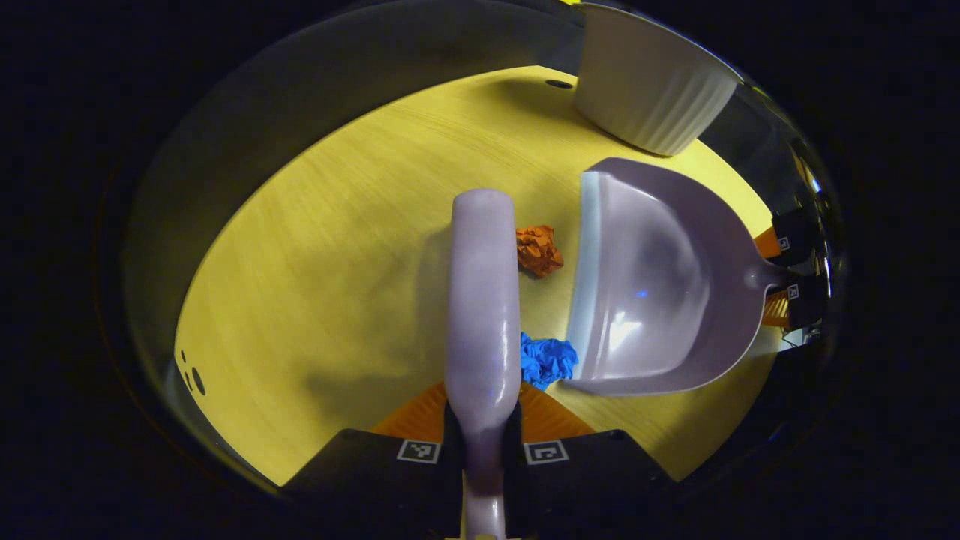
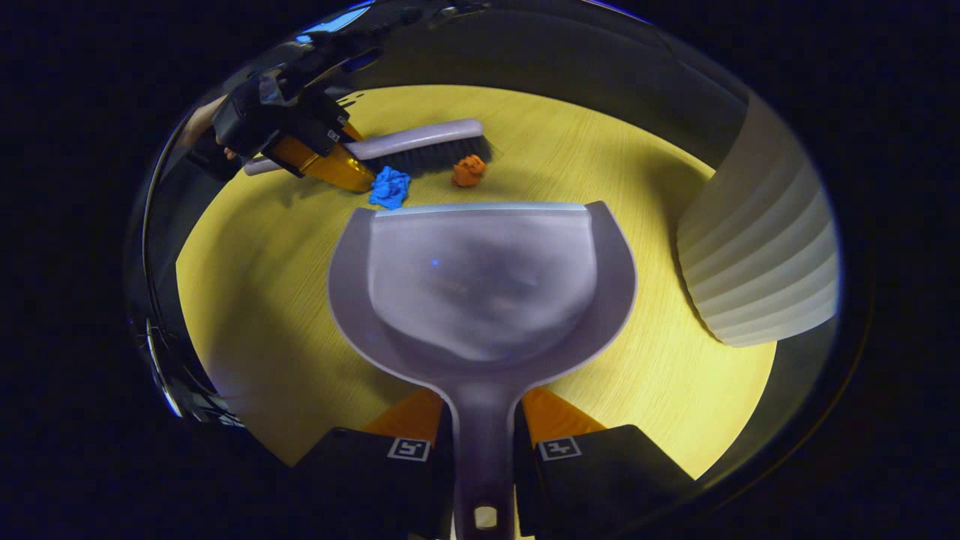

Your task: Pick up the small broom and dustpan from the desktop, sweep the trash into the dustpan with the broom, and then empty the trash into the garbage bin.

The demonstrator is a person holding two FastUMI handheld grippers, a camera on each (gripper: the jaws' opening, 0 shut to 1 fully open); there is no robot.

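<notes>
Right gripper view, near to far: the right claw point(image 2: 482, 442) is clamped narrow on the handle of the dustpan point(image 2: 480, 285), whose front lip rests on the yellow counter point(image 2: 247, 300) facing two scraps of trash. Just beyond the lip lie a blue paper wad point(image 2: 390, 187) and an orange paper wad point(image 2: 469, 171), both touching or just beside the bristles of the small broom point(image 2: 420, 146). The left claw point(image 2: 322, 161), farther off, grips the broom's handle.

In the left gripper view, that left claw point(image 1: 481, 442) is likewise closed tight on the broom handle, with the blue wad at the pan's near corner.

The risk, as it looks: the blue wad sits at the edge of the lip, so a stroke could push it past the side instead of in; a raised lip would let either wad slip under. The ribbed white garbage bin point(image 2: 757, 255) stands to the pan's right.
</notes>
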